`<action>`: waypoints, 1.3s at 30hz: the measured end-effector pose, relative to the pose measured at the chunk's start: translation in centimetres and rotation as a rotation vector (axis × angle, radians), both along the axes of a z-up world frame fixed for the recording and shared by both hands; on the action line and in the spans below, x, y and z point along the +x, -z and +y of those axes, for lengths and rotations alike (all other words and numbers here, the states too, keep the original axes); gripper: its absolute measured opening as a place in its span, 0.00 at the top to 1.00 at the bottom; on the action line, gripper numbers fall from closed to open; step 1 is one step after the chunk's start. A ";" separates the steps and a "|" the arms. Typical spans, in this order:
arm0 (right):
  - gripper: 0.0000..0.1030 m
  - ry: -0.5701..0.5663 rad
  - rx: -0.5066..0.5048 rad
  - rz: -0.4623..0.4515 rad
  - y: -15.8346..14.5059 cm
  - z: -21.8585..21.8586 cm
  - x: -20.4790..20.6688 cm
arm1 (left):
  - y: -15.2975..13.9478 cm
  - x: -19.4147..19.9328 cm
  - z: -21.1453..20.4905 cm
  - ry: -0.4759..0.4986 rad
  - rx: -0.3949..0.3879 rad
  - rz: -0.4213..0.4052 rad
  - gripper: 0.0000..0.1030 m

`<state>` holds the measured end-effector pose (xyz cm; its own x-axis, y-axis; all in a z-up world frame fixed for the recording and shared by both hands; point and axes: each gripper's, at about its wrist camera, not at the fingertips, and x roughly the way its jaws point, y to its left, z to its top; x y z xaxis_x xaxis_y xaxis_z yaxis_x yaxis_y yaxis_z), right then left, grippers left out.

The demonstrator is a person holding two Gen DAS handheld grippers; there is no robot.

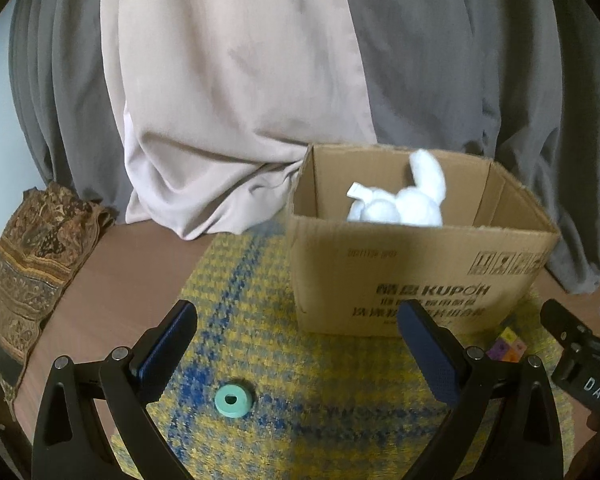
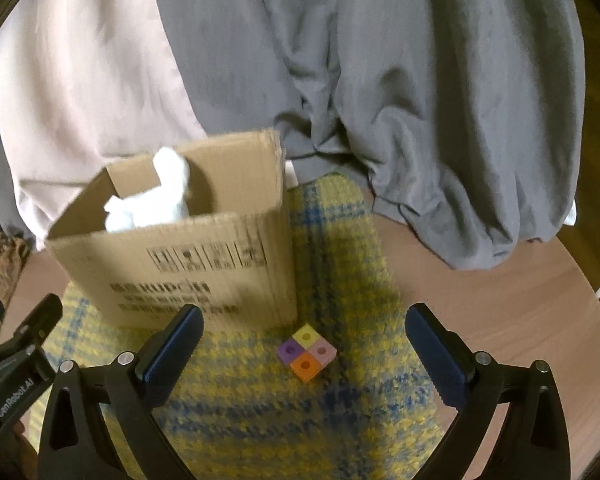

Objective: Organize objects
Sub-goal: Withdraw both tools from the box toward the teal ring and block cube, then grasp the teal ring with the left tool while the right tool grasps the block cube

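Dim, soft indoor light; both fisheye views bend and darken at the edges, and motion blur smears the box (image 2: 172, 256) print.

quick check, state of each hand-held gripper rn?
Left hand-held gripper: open, holding nothing; the teal ring lies on the mat below it.
Right hand-held gripper: open, holding nothing; the four-colour block sits between its fingers, untouched.
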<state>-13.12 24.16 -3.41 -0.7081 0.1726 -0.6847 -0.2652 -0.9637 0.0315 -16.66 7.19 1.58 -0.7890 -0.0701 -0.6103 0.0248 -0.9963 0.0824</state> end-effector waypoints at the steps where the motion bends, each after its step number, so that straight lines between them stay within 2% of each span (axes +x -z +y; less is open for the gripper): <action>1: 0.01 0.000 0.000 -0.008 0.3 0.0 -0.1 | 0.2 0.0 0.0 -0.001 -0.004 -0.002 0.01; 14: 0.02 -0.009 0.015 -0.095 4.7 0.8 -2.0 | 3.9 -0.8 0.6 -0.024 -0.017 -0.025 0.01; 23: 0.17 -0.013 -0.019 -0.162 7.1 1.6 -3.3 | 5.4 -1.2 0.7 -0.032 -0.010 -0.049 0.01; 27: 0.21 -0.015 -0.025 -0.181 7.5 2.0 -3.8 | 5.8 -1.2 0.7 -0.033 -0.004 -0.056 0.01; 29: 0.29 -0.020 -0.026 -0.196 7.7 2.1 -4.0 | 6.0 -1.2 0.7 -0.033 -0.002 -0.058 0.01; 36: 0.42 -0.032 -0.039 -0.219 8.1 2.3 -4.4 | 6.1 -1.2 0.7 -0.031 0.000 -0.064 0.01; 37: 0.46 -0.036 -0.042 -0.219 8.1 2.3 -4.5 | 6.2 -1.3 0.7 -0.030 0.001 -0.067 0.01; 39: 0.46 -0.039 -0.044 -0.217 8.2 2.2 -4.5 | 6.2 -1.3 0.7 -0.031 0.001 -0.069 0.01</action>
<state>-17.66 26.37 -11.58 -0.5491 0.1149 -0.8278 -0.2332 -0.9722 0.0198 -17.95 7.93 -4.63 -0.7423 -0.0931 -0.6636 0.0501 -0.9952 0.0836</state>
